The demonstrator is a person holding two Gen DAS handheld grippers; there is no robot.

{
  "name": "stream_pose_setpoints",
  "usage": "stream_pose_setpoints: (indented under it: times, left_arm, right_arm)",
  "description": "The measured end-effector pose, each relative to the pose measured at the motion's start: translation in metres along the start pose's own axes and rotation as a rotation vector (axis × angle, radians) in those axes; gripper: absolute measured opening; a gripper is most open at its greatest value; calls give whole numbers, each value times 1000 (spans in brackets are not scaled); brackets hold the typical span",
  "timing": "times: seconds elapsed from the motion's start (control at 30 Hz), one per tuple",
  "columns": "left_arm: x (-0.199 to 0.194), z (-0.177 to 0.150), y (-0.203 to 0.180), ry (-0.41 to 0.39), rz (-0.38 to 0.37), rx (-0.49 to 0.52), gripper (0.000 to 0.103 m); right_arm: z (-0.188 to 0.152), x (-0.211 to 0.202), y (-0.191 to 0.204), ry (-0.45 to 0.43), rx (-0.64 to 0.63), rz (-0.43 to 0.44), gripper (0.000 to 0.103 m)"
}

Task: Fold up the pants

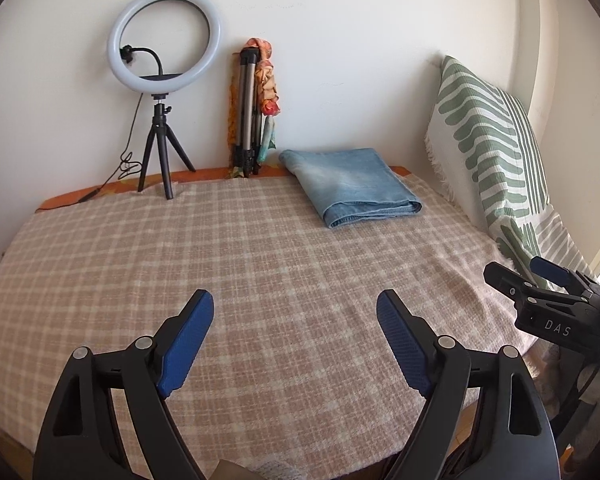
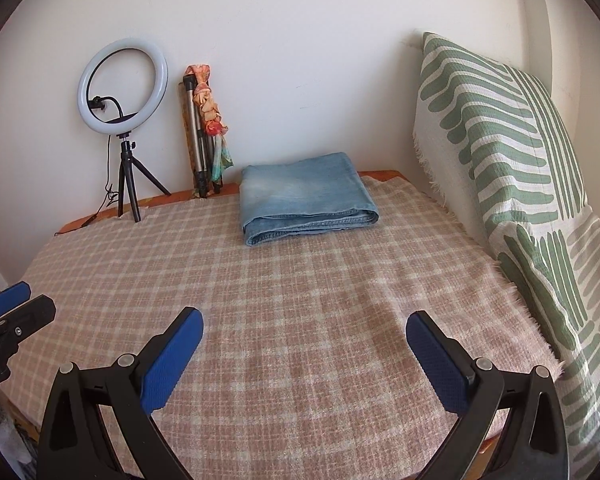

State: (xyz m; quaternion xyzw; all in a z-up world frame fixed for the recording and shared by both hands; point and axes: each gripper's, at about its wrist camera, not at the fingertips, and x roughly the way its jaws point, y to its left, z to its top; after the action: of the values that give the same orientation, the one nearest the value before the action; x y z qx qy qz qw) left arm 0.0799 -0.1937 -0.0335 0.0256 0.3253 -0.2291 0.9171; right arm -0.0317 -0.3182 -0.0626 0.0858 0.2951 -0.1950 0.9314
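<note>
Both grippers (image 1: 295, 306) (image 2: 304, 326) open, pants (image 2: 306, 196) far edge.

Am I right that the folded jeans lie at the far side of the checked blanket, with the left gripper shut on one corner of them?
Not quite. The left gripper is open and holds nothing, well short of the folded jeans, as the left wrist view shows. The jeans do lie at the far side of the checked blanket.

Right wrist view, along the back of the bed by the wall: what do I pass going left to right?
Ring light on its small tripod, folded tripod with a scarf draped over it, folded jeans, then the green-patterned cushion.
</note>
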Motion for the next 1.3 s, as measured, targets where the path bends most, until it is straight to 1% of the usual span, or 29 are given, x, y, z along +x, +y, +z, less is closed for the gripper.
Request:
stream_pose_setpoints:
  times: [0.1,0.23,0.4,0.43,0.57,0.73,1.07,1.3]
  left_arm:
    - [-3,-1,0,4,21,-4,84]
    - [-9,-1,-3,-9,35,6,85]
    - [-9,0,-6,-14,64,21,94]
    - [-8,0,-6,-14,65,21,94]
    - [-8,0,-4,-10,47,-1,94]
    - [-8,2,-4,-10,68,-3,94]
    - [-13,5,-4,-21,64,0,94]
    - [-16,5,-6,-28,63,0,94]
  right_arm:
    - [-2,-3,1,-2,-3,-3,103]
    - [-1,-2,2,-4,-7,-10,103]
    - [1,-3,1,-10,2,-14,103]
    - [1,-4,0,-13,4,-15,103]
    - [3,-6,-1,-23,3,-21,103]
    - [3,-9,2,-31,-5,-25,103]
    - [8,-15,5,-54,-17,-27,103]
    - [8,-15,6,-53,-19,-25,103]
